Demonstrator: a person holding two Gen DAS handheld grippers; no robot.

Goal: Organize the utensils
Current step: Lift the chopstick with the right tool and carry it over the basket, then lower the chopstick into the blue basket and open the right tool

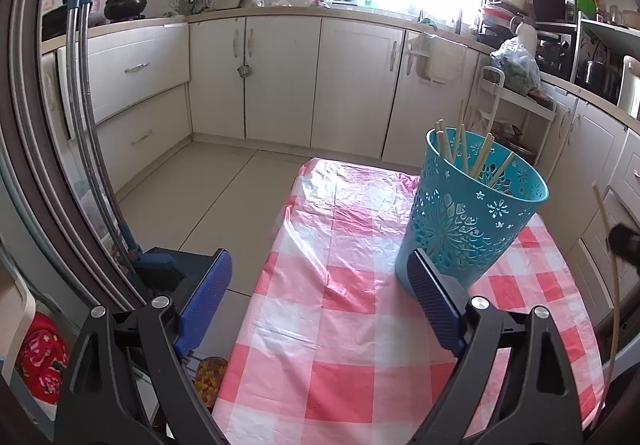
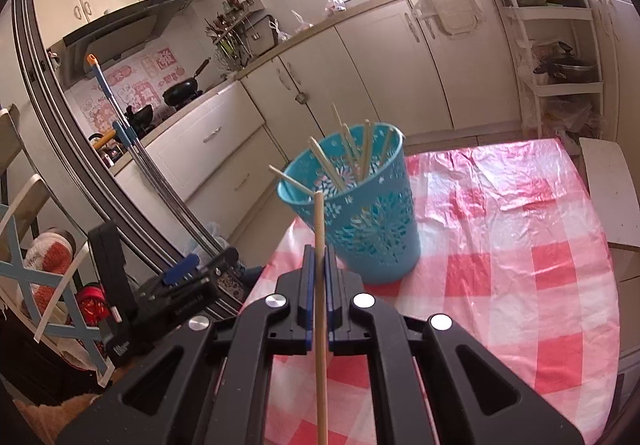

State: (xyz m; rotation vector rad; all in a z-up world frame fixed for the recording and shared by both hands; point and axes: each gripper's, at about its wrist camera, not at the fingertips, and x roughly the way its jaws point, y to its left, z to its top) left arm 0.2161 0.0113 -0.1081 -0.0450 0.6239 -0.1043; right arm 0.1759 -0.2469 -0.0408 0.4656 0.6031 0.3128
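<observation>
A teal perforated basket (image 1: 468,217) stands on the red-and-white checked table (image 1: 352,325) and holds several wooden chopsticks (image 1: 456,149). It also shows in the right wrist view (image 2: 360,213) with the chopsticks (image 2: 352,157) leaning inside. My right gripper (image 2: 319,269) is shut on a single wooden chopstick (image 2: 320,285), held upright just in front of the basket's near rim. That chopstick shows at the right edge of the left wrist view (image 1: 614,265). My left gripper (image 1: 320,289) is open and empty, its right finger close to the basket's base.
Kitchen cabinets (image 1: 280,77) and a counter run along the back. A mop handle (image 1: 84,85) and a door frame stand at the left. A white shelf rack (image 2: 560,45) stands at the right. A white board (image 2: 612,189) lies at the table's right edge.
</observation>
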